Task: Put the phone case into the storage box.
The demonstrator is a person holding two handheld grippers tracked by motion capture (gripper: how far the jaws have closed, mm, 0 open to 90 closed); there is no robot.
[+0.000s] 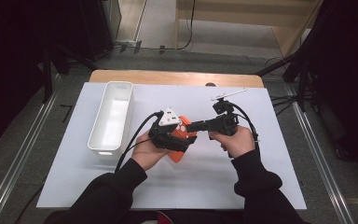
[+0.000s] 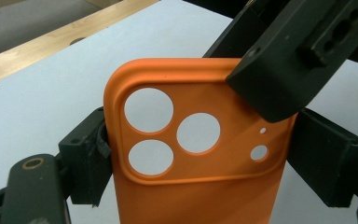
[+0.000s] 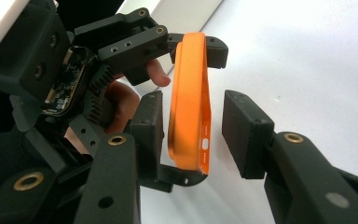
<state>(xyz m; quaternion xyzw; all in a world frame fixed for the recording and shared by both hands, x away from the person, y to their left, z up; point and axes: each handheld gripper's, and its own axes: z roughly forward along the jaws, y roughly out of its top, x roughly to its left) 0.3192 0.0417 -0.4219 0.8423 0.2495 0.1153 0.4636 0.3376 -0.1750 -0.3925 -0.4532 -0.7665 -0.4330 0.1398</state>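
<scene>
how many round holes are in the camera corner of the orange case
5: three big cutouts in a cluster and two small ones nearer the far side of the orange case. Black fingers may hide more.

We see a wooden table [image 1: 121,76], its top almost wholly covered by a white sheet [image 1: 223,182] that leaves a bare strip of wood along the far edge. On the sheet's left part rests a long white bin [image 1: 112,116], its length running away from us, near the left edge. We cannot tell what the small dark spot [image 1: 210,85] at the far edge of the sheet is.
</scene>
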